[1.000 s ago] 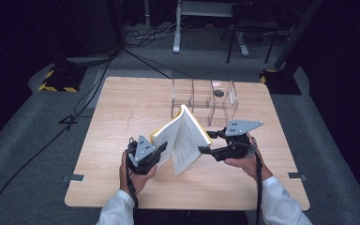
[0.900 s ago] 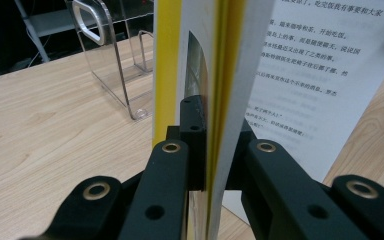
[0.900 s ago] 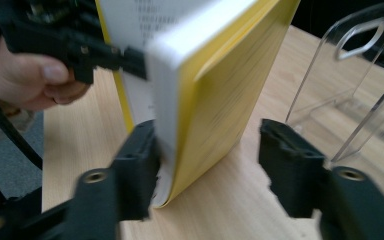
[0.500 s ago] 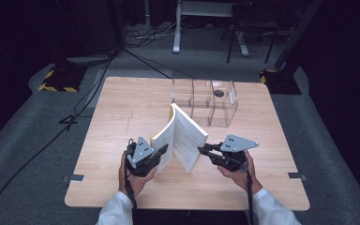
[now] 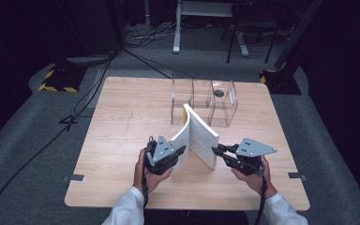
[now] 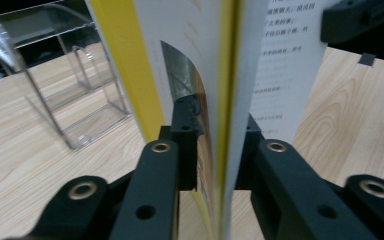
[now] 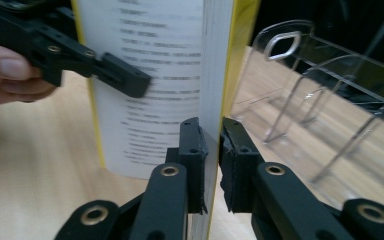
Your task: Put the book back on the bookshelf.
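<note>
The yellow-covered paperback book [image 5: 198,136] stands open on its edge on the light wooden table [image 5: 122,122], just in front of the clear acrylic divided organiser [image 5: 205,101]. The left gripper [image 5: 180,151] pinches its left cover and pages, its jaws just easing slightly; the right gripper [image 5: 215,150] is clamped on the right-hand block of pages.

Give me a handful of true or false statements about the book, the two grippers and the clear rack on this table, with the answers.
1. The book stands open on the table, held at both sides. True.
2. The left gripper is shut on a thin part of the book with a yellow edge. True.
3. The right gripper hangs free of the book. False: its jaws pinch the thicker block of pages.
4. The clear acrylic rack lies on the person's side of the book. False: it stands beyond the book, farther from the person.
5. The book's pages are blank. False: printed text shows on them.
</note>
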`<state>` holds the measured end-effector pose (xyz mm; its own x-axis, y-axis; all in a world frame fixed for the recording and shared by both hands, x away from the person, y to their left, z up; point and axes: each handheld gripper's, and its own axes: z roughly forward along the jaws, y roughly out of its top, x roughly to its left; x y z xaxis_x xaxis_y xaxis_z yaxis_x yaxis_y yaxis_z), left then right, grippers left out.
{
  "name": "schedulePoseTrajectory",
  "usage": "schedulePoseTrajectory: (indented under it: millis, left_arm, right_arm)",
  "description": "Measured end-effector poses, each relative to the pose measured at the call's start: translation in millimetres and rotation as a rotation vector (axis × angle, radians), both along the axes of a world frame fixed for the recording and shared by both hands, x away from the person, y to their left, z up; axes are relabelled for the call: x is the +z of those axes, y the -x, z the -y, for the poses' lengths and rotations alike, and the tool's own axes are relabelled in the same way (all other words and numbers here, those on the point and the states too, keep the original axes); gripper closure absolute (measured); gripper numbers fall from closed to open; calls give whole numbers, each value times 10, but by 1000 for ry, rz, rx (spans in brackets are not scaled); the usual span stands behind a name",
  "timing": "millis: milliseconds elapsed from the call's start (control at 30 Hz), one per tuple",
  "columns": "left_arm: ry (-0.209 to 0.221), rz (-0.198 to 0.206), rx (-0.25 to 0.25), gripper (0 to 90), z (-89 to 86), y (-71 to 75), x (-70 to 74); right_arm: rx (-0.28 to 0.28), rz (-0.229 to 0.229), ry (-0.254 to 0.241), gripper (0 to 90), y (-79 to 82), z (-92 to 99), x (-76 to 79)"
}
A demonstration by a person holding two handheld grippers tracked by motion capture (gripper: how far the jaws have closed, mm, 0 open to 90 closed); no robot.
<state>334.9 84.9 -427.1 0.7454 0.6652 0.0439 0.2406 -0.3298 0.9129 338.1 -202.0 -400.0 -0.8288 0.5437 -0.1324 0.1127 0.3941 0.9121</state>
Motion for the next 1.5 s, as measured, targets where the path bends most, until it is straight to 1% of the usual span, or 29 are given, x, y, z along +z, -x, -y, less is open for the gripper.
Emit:
schedulePoseTrajectory:
  millis: [67, 167, 200, 233, 267, 300, 333, 367, 400, 467, 500, 533, 600, 700, 767, 800, 867, 900, 933, 1000, 1100, 1133, 1167, 1233, 1267, 1367, 1400, 1433, 1500]
  left_arm:
    - [-5, -1, 1, 759, -3, -2, 1]
    - [-5, -6, 13, 731, -44, -5, -8]
    - [-2, -23, -4, 701, -71, -12, -18]
    - [-2, -23, -4, 632, -71, -12, -18]
    - [-6, -28, -26, 632, -90, -2, -30]
    - [-10, -24, -37, 599, -97, 12, -39]
    - [-40, -28, -87, 533, -107, 49, -61]
    - [-40, -28, -87, 504, -107, 49, -61]
    - [-57, -33, -121, 467, -85, 106, -98]
    - [-95, -32, -133, 401, -38, 159, -136]
    - [-104, -37, -143, 367, -7, 179, -159]
    - [-104, -37, -143, 322, -7, 179, -159]
    - [-99, -58, -147, 295, 57, 189, -213]
    - [-82, -69, -162, 247, 130, 194, -263]
    - [-91, -70, -172, 233, 198, 212, -296]
    - [-106, -64, -164, 215, 255, 231, -318]
    - [-109, -60, -149, 179, 285, 244, -331]
    - [-109, -56, -142, 174, 296, 247, -337]
    - [-79, -62, -124, 175, 293, 238, -351]
    - [-64, -65, -96, 187, 290, 231, -360]
    - [-68, -57, -74, 233, 282, 229, -364]
    - [-65, -55, -49, 233, 277, 222, -372]
    - [-64, -68, -29, 269, 276, 203, -394]
    - [-63, -66, -18, 279, 277, 196, -408]
    - [-69, -69, 7, 297, 295, 188, -438]
    - [-69, -69, 25, 356, 304, 185, -455]
    - [-74, -69, 46, 356, 304, 182, -459]
    - [-62, -75, 51, 427, 288, 172, -463]
    - [-40, -102, 31, 487, 242, 151, -468]
  right_arm:
    - [63, -26, 1, 749, 19, -34, -13]
    - [105, -33, -13, 725, 42, -57, -14]
    - [112, -32, -12, 729, 44, -56, -12]
    - [112, -32, -12, 729, 44, -56, -12]
    - [127, -39, -25, 733, 43, -48, -10]
    - [147, -43, -32, 740, 40, -40, -16]
    - [165, -46, -9, 740, 50, -58, -43]
    - [173, -47, 0, 739, 52, -70, -58]
    - [179, -41, 9, 744, 54, -87, -80]
    - [193, -46, 19, 750, 51, -126, -117]
    - [199, -44, 20, 751, 47, -146, -134]
    - [199, -44, 20, 751, 47, -146, -134]
    - [216, -48, 15, 756, 30, -201, -162]
    - [226, -44, 8, 755, 18, -250, -165]
    - [238, -38, -3, 758, 9, -306, -174]
    - [243, -32, -6, 761, 8, -334, -180]
    - [253, -23, -13, 761, 4, -392, -191]
    - [258, -22, -19, 762, -3, -405, -193]
    - [261, -25, -29, 763, -10, -423, -195]
    - [267, -24, -50, 765, -18, -453, -195]
    - [275, -31, -70, 756, -36, -496, -204]
    - [275, -31, -70, 756, -36, -496, -204]
    - [276, -37, -80, 746, -44, -517, -215]
    - [272, -37, -84, 742, -42, -526, -221]
    - [273, -34, -83, 742, -41, -530, -222]
    - [271, -35, -84, 740, -38, -534, -223]
    - [268, -34, -86, 735, -37, -535, -225]
    - [264, -33, -87, 720, -37, -532, -226]
    - [252, -35, -84, 694, -42, -515, -225]
